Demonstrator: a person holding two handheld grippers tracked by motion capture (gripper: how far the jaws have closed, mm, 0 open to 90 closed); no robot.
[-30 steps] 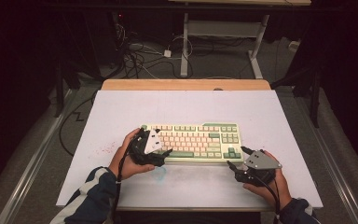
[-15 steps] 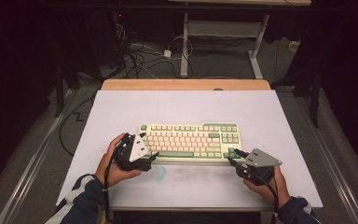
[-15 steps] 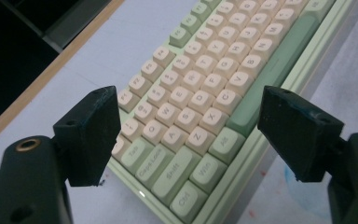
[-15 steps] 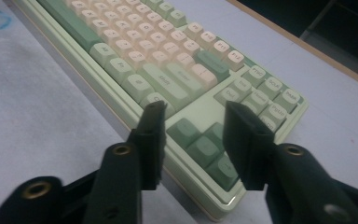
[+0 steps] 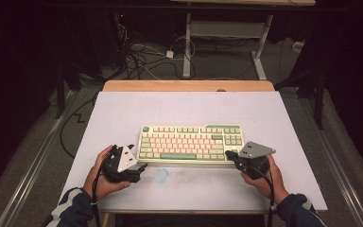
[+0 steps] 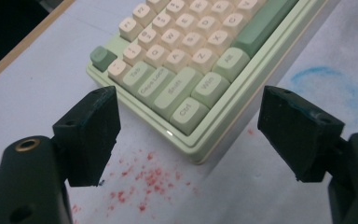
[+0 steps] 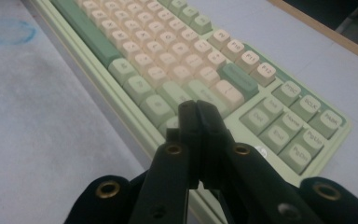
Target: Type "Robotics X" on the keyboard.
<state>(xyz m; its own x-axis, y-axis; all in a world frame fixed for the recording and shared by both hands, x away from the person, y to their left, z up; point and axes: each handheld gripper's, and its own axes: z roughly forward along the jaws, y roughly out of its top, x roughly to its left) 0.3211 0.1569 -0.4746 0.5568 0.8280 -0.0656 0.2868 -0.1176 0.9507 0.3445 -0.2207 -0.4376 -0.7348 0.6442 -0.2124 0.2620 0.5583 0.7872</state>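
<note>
A pale green and cream keyboard [image 5: 191, 143] lies across the middle of the white table [image 5: 189, 106]. My left gripper [image 5: 141, 168] sits just off its front left corner. In the left gripper view the gripper [image 6: 196, 135] is open, its jaws wide apart on either side of the keyboard [image 6: 186, 70] corner with the Ctrl key, touching nothing. My right gripper [image 5: 230, 155] is at the keyboard's front right corner. Its jaws have just been closing and the gripper [image 7: 198, 112] now stands shut with nothing between them, tips over the front edge of the keyboard [image 7: 177, 60].
A faint blue ring mark [image 5: 161, 175] is on the table in front of the keyboard, and red speckles [image 6: 149, 182] lie by its left corner. A wooden strip [image 5: 189, 85] edges the table's far side. Cables [image 5: 142, 56] and a desk frame [image 5: 227, 33] stand beyond.
My left gripper has drawn back left and toward the person, off the keyboard's left end to the table beside its corner. The right gripper has edged slightly toward the keyboard's right corner.
</note>
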